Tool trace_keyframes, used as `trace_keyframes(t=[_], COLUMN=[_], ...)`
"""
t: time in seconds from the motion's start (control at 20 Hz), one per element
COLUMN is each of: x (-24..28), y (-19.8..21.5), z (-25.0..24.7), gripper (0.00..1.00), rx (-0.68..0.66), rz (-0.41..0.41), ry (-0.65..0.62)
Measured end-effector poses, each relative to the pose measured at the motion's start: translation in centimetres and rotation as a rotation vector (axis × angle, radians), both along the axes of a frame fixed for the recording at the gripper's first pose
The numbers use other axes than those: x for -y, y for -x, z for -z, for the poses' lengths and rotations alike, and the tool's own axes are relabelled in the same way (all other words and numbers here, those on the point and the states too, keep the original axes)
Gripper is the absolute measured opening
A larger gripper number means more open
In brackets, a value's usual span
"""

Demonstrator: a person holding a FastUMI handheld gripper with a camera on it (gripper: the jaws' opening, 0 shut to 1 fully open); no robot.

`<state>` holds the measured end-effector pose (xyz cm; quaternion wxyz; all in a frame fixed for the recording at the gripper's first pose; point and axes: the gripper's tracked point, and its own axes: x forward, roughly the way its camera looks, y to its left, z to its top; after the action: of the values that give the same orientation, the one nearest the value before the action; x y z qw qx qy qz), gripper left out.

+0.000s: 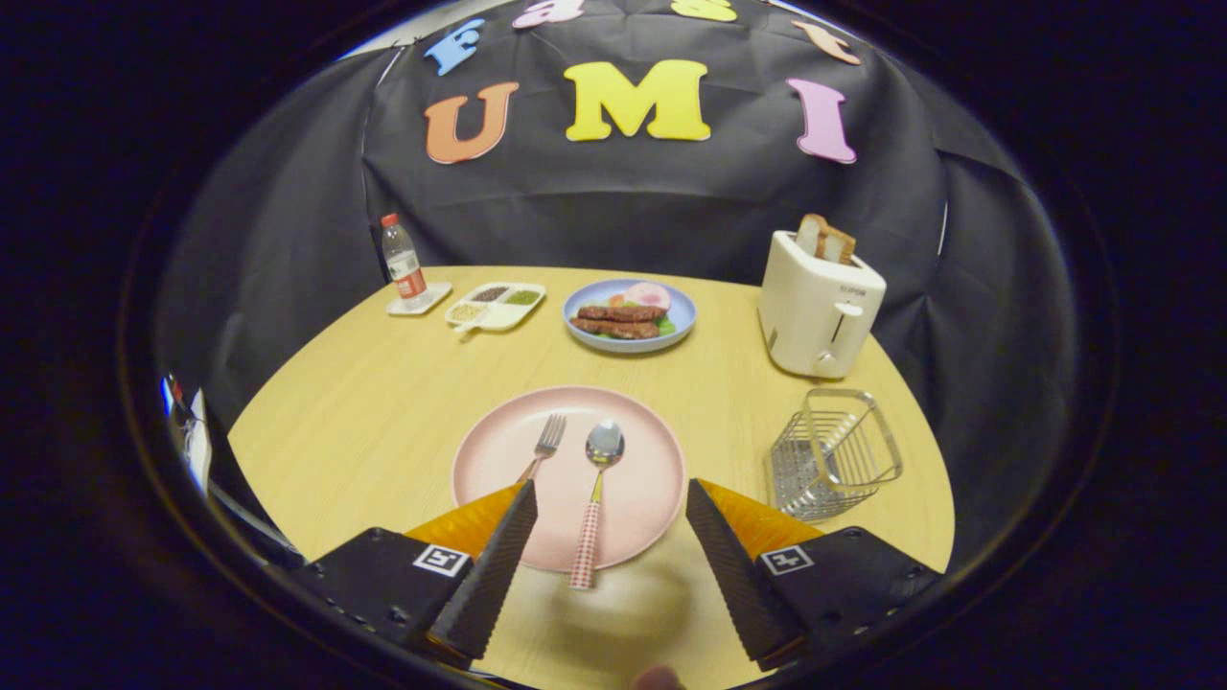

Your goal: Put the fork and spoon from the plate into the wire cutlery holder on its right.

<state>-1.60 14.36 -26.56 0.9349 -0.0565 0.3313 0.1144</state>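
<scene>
**Q.** What is the tool doing, and where do the task's things lie?

**A.** The gripper (611, 498) hangs spread wide and grasps nothing. Its two fingers straddle the near part of the pink plate (498, 450). The spoon (596, 503) lies on the plate between the fingers, bowl toward the far side, its checked handle running back over the near rim. The fork (544, 446) lies just left of the spoon, tines far, its handle passing behind the left finger.

**Q.** Why this posture?

**A.** Judged from the layout, the wide opening leaves room to descend around a handle; the spoon, nearly centred, looks the likelier first pick. Both handles point toward the tool, which favours a grip at the near end.

**Q.** And the destination?

**A.** The wire cutlery holder (832, 458) stands to the right of the plate, apart from it, near the toaster (815, 307), and appears empty. Neither utensil is moved yet.

**Q.** What else is on the table (364, 422)?

**A.** Far off: a blue plate of food (628, 316), a divided tray (496, 305) and a bottle (403, 261), all clear of the path.
</scene>
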Motion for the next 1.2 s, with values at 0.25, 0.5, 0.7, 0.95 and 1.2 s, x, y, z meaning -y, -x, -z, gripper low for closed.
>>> trace_keyframes(t=[0.25, 0.5, 0.7, 0.95, 1.2], x=[-0.8, -0.8, -0.2, 0.1, 4.2], y=[-0.2, -0.4, -0.3, 0.3, 0.2], z=[4.5, 6.2, 6.1, 1.9, -6.0], gripper=[0.81, 0.37, 0.11, 0.03, 0.03], rx=[-0.128, -0.183, -0.228, -0.282, -0.281], rz=[0.012, 0.043, 0.069, 0.075, 0.086], ry=[0.045, 0.086, 0.082, -0.015, -0.042])
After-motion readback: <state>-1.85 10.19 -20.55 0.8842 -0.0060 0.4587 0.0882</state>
